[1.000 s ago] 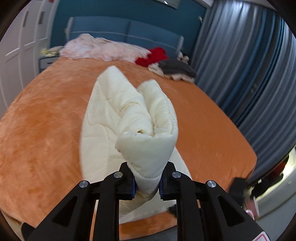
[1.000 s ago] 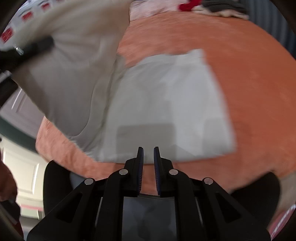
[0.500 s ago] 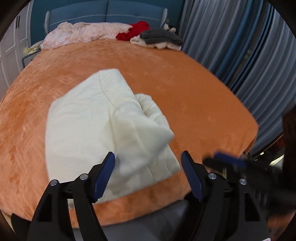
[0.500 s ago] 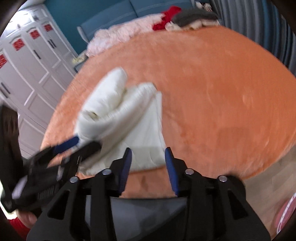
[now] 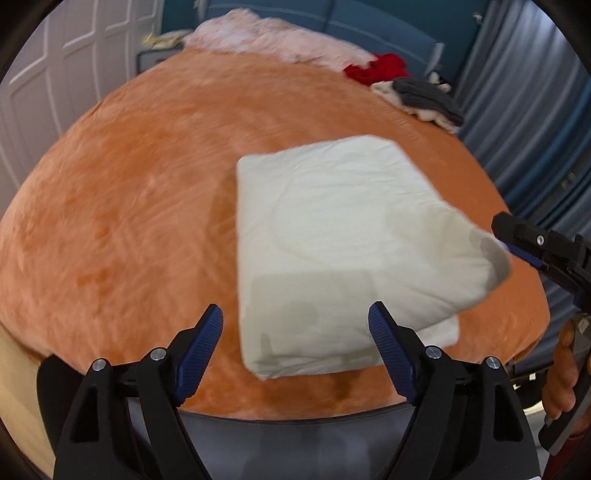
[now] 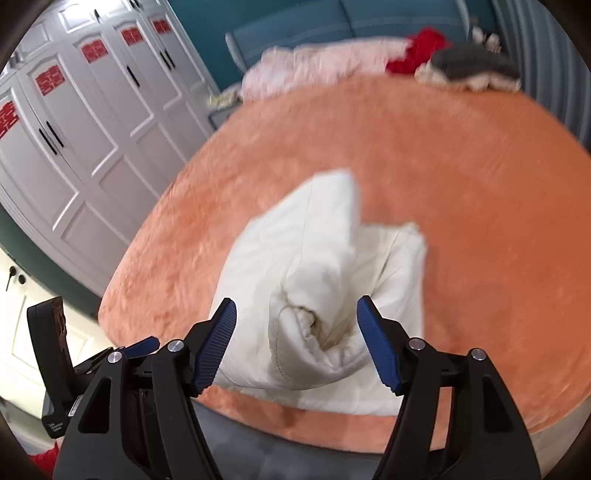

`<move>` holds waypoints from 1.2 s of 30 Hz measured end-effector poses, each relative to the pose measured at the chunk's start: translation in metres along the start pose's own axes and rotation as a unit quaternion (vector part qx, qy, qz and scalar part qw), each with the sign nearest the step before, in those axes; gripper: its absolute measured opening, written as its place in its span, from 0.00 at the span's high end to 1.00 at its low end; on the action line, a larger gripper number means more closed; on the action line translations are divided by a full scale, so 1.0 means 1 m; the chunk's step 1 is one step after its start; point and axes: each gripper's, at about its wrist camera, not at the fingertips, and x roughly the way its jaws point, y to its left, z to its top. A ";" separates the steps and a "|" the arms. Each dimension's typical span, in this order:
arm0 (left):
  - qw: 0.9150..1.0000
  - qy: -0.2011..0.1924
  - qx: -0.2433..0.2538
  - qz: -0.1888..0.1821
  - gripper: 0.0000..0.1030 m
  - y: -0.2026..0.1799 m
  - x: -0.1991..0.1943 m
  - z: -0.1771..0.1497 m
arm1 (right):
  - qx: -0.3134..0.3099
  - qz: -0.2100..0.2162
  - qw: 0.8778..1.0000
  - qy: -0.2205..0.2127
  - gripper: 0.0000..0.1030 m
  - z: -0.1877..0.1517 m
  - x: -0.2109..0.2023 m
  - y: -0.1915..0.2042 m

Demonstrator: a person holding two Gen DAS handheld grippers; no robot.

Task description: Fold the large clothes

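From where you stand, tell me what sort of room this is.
Most likely a bedroom: a wide bed with an orange plush cover and a blue headboard, a white panelled wardrobe beside it, and loose clothes piled near the head.

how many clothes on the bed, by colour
cream: 1, folded garment
pink: 1
red: 1
grey: 1, lying on something whitish, too blurred to count
total: 4

Plain cream quilt (image 5: 332,236), orange bedspread (image 5: 129,206), perhaps pale-pink heap (image 5: 266,40).
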 end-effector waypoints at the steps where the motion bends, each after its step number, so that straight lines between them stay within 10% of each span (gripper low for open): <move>1: 1.000 0.006 -0.007 -0.005 0.24 0.003 0.004 -0.001 | -0.001 -0.001 1.000 0.009 0.70 -0.005 0.005 0.000; 4: 0.999 0.020 -0.019 -0.016 0.26 0.007 0.010 -0.004 | 0.010 -0.004 1.000 0.013 0.90 -0.020 0.002 -0.012; 17: 0.996 0.073 0.058 0.013 0.35 -0.030 0.060 -0.024 | 0.078 -0.087 0.991 0.069 0.91 -0.103 0.023 -0.073; 36: 0.987 0.078 0.111 0.080 0.35 -0.045 0.094 -0.032 | 0.062 -0.119 0.986 0.101 0.91 -0.107 0.076 -0.066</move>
